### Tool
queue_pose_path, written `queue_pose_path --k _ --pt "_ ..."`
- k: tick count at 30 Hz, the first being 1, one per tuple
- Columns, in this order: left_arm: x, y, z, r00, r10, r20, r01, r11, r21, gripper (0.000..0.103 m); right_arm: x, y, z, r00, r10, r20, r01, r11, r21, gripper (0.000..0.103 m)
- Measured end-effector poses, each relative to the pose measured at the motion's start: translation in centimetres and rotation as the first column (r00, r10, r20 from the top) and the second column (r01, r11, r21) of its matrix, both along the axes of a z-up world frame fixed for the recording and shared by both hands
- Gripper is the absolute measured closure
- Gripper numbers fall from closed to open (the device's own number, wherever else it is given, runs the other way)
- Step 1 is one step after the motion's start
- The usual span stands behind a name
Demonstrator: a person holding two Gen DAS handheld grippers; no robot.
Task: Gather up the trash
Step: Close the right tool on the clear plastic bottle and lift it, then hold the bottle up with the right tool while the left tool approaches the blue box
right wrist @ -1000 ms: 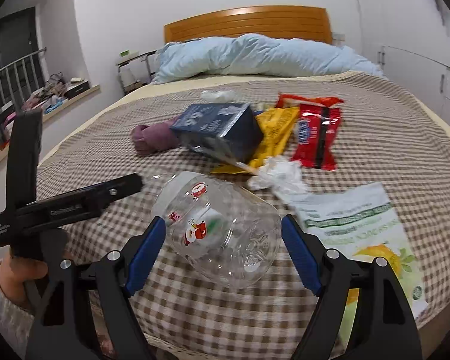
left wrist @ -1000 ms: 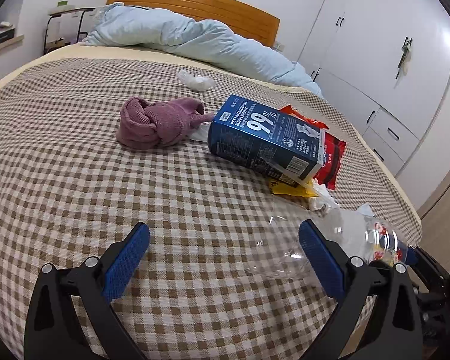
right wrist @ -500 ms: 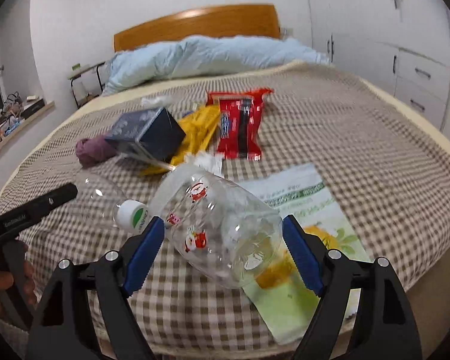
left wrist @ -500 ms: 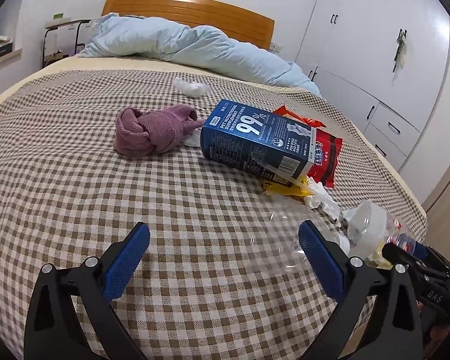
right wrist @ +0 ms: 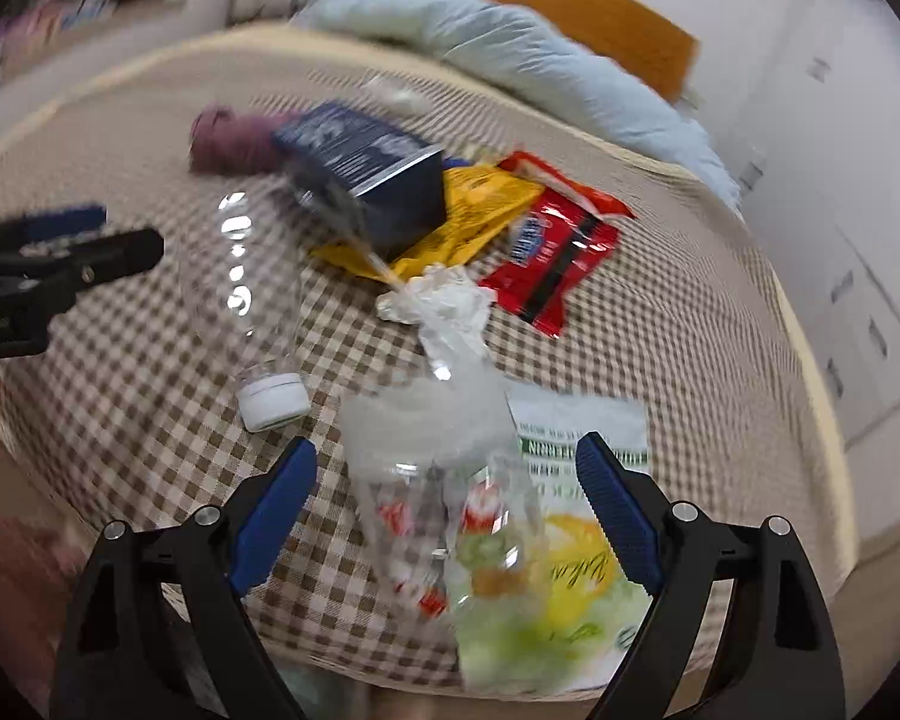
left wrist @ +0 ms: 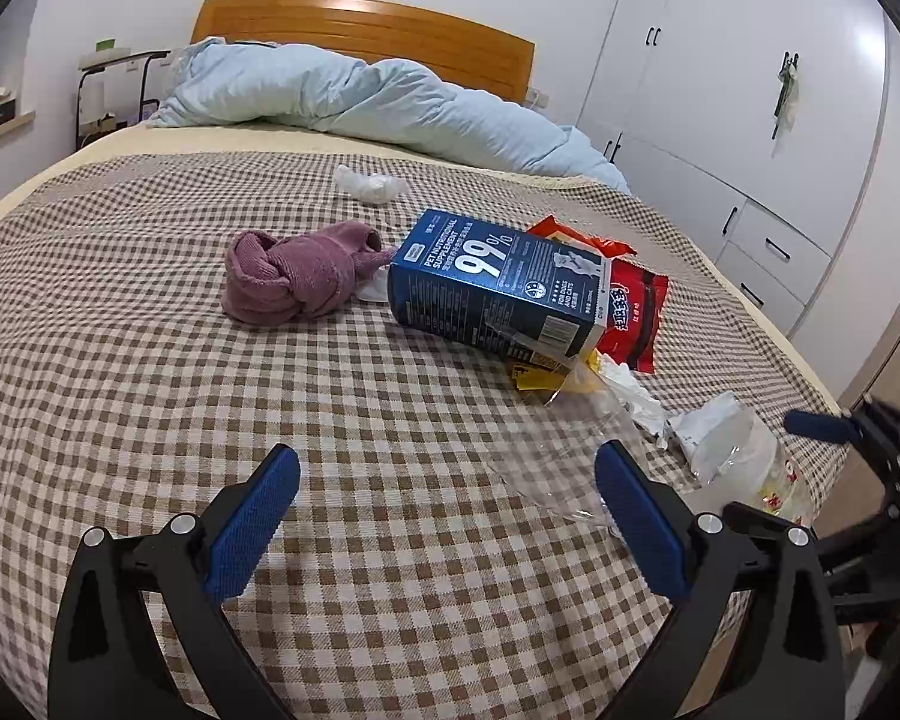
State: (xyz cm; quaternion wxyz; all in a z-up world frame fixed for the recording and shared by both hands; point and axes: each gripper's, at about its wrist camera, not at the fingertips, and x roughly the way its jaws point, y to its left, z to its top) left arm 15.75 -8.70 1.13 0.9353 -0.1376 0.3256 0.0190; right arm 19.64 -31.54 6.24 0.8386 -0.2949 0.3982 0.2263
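Note:
A clear plastic jar [right wrist: 450, 516] with red stickers lies at the bed's near edge between the jaws of my right gripper [right wrist: 447, 510]. The jaws are opening and a gap shows on each side of the jar. It partly covers a green and white bag [right wrist: 576, 438]. A second clear bottle [right wrist: 252, 276] with a white cap [right wrist: 273, 402] lies to the left. My left gripper [left wrist: 444, 516] stands open over the checked bedspread, its right finger beside that bottle [left wrist: 558, 462]. Further back lie a blue carton [left wrist: 498, 282], a red wrapper [left wrist: 636, 312], a yellow wrapper [right wrist: 450, 228] and a crumpled tissue [right wrist: 444, 300].
A purple rolled cloth [left wrist: 294, 276] lies left of the carton, with a white crumpled scrap [left wrist: 369, 183] behind it. A light blue duvet [left wrist: 360, 102] is heaped at the wooden headboard. White wardrobes [left wrist: 750, 120] stand to the right. The bed's edge runs close under the jar.
The right gripper rolled and tipped downward, and its jaws spread off the jar, which now lies loose between them at the bed's edge. The left gripper stayed put.

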Motion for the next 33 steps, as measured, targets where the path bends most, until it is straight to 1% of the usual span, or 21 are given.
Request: queue_pose_path --k 1,3,4,5,6,8,10,12,15,17,18,19,20,21,22,24,25,27,29,31,33 --pt "0.0 0.1 0.0 1.0 0.001 0.001 -0.001 1.0 0.0 0.007 0.7 0.6 -0.1 1.0 -0.002 -0.014 0.001 0.999 -0.035 0.019" --pt "-0.1 0.2 0.1 1.0 0.001 0.0 -0.001 1.0 -0.001 0.007 2.0 1.1 -0.3 0.998 -0.019 -0.057 0.015 0.998 -0.067 0.019" --pt "-0.1 0.3 0.1 1.0 0.002 -0.001 -0.002 1.0 -0.002 0.007 2.6 1.2 -0.5 0.996 -0.035 -0.087 0.028 0.996 -0.08 0.028" --pt "-0.1 0.4 0.1 1.0 0.003 -0.001 -0.003 1.0 -0.004 0.007 3.1 1.2 -0.7 0.991 -0.05 -0.122 0.041 0.996 -0.081 0.042" --pt "-0.2 0.5 0.1 1.0 0.005 -0.002 -0.005 1.0 -0.008 0.007 3.4 1.0 -0.6 0.987 -0.068 -0.148 0.058 0.996 -0.071 0.045" --pt "-0.2 0.7 0.2 1.0 0.007 -0.002 -0.007 1.0 -0.015 0.007 3.4 0.7 -0.3 0.984 -0.071 -0.164 0.065 0.997 -0.045 0.046" --pt "-0.2 1.0 0.3 1.0 0.01 0.003 -0.01 1.0 -0.021 0.007 3.2 0.1 0.3 0.982 -0.081 -0.17 0.084 0.996 0.009 0.046" --pt "-0.2 1.1 0.4 1.0 0.011 0.006 -0.011 1.0 -0.025 0.007 2.8 -0.3 1.0 0.985 -0.088 -0.149 0.098 0.993 0.059 0.046" --pt "-0.2 1.0 0.4 1.0 0.01 0.007 -0.01 1.0 -0.025 0.007 2.0 -1.0 2.3 0.991 -0.101 -0.091 0.116 0.978 0.172 0.046" --pt "-0.3 0.9 0.4 1.0 0.009 0.008 -0.009 1.0 -0.019 0.007 1.1 -2.0 3.4 0.989 -0.149 -0.001 0.143 0.952 0.269 0.046" --pt "-0.3 0.9 0.4 1.0 0.009 0.009 -0.009 1.0 -0.015 0.007 0.5 -3.0 3.8 0.977 -0.203 0.063 0.17 0.922 0.347 0.046" --pt "-0.3 0.8 0.4 1.0 0.01 0.009 -0.01 1.0 -0.014 0.007 -0.1 -3.7 4.2 0.967 -0.237 0.096 0.177 0.89 0.42 0.046" --pt "-0.4 0.8 0.4 1.0 0.012 0.01 -0.012 1.0 -0.014 0.007 -0.7 -4.6 4.2 0.957 -0.265 0.117 0.173 0.848 0.501 0.046" --pt "-0.3 0.8 0.4 1.0 0.013 0.011 -0.013 1.0 -0.017 0.007 -1.2 -5.5 3.9 0.948 -0.29 0.131 0.164 0.797 0.582 0.046" --pt "-0.3 0.7 0.4 1.0 0.013 0.012 -0.013 1.0 -0.019 0.007 -1.8 -6.4 3.2 0.936 -0.323 0.141 0.154 0.735 0.66 0.046" --pt "-0.3 0.4 0.3 1.0 0.006 0.008 -0.006 1.0 -0.015 0.007 -2.4 -7.3 1.9 0.907 -0.389 0.158 0.16 0.668 0.727 0.046" --pt "-0.3 0.2 0.2 1.0 -0.001 0.007 0.001 1.0 -0.009 0.007 -2.6 -7.5 1.4 0.894 -0.413 0.172 0.157 0.65 0.744 0.046" --pt "-0.3 -0.2 0.2 1.0 -0.016 0.009 0.016 1.0 0.009 0.007 -2.7 -7.7 1.0 0.872 -0.452 0.188 0.167 0.636 0.753 0.046" --pt "-0.4 -0.5 0.3 0.999 -0.026 0.02 0.025 0.999 0.028 0.007 -3.0 -8.0 1.5 0.867 -0.453 0.209 0.148 0.634 0.759 0.046" --pt "-0.4 -0.6 0.4 0.999 -0.033 0.027 0.032 0.999 0.031 0.007 -3.5 -8.3 1.8 0.843 -0.468 0.264 0.128 0.653 0.747 0.046" --pt "-0.4 -0.7 0.4 0.999 -0.033 0.031 0.033 0.999 0.028 0.007 -3.7 -8.5 1.9 0.834 -0.471 0.288 0.119 0.663 0.739 0.046"
